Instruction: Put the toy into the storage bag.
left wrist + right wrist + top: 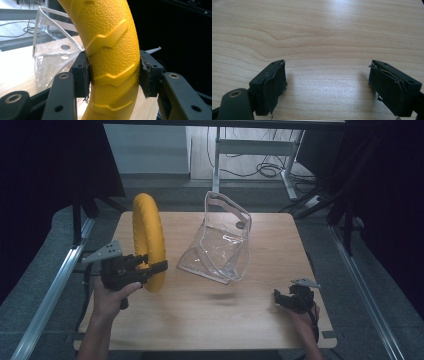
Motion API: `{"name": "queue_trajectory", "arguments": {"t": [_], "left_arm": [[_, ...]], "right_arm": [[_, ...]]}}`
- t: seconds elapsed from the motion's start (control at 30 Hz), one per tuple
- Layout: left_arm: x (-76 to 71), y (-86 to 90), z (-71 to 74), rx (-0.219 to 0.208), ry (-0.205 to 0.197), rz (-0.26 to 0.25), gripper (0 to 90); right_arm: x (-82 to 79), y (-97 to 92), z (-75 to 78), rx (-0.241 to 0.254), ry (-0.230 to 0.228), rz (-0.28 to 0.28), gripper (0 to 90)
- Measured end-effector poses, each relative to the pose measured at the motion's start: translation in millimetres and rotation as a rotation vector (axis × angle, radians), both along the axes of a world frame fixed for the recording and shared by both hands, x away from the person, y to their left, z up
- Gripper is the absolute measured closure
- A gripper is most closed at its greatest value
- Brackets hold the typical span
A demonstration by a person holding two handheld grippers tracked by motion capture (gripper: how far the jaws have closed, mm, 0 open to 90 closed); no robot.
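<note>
**Yellow ring gripped at left, right gripper idle**

At the table's left, the left gripper [150,268] is clamping the lower arc of the yellow ring [148,240], which is standing upright on edge, its top rising above the far table edge in the high view. The left gripper view is adding detail: both pads are pressing the ring's pebbled, chevron-ribbed tread [112,62] from either side. Whether the ring's bottom is touching the wooden table [210,315] cannot be told. Just right of the ring, the clear plastic pouch [220,240] is standing open, apart from it. Far right, near the front edge, the right gripper [282,296] is resting low; the right gripper view is showing its jaws spread wide over bare wood, nothing between them.
</note>
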State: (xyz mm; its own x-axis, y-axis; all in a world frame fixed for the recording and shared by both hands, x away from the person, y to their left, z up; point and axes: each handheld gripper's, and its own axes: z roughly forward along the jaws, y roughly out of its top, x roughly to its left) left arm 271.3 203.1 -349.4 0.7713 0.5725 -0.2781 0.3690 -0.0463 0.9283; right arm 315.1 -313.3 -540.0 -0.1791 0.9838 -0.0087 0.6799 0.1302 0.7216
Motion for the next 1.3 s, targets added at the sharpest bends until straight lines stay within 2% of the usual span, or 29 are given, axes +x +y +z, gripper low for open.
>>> {"name": "queue_trajectory", "arguments": {"t": [0.4, 0.73, 1.3], "left_arm": [[9.0, -7.8, 14.3, -0.034, -0.035, 0.011, 50.5], [17.4, -17.7, 27.0, -0.049, -0.057, 0.0, 50.4], [33.2, -40.3, 54.0, -0.057, -0.1, -0.018, 50.5]], "right_arm": [[0.4, 0.0, 0.1, 0.002, 0.002, -0.004, 14.3], [0.8, 0.0, 0.1, 0.005, 0.001, -0.006, 14.3], [1.3, -0.1, 0.3, 0.01, 0.002, -0.009, 14.2]]}}
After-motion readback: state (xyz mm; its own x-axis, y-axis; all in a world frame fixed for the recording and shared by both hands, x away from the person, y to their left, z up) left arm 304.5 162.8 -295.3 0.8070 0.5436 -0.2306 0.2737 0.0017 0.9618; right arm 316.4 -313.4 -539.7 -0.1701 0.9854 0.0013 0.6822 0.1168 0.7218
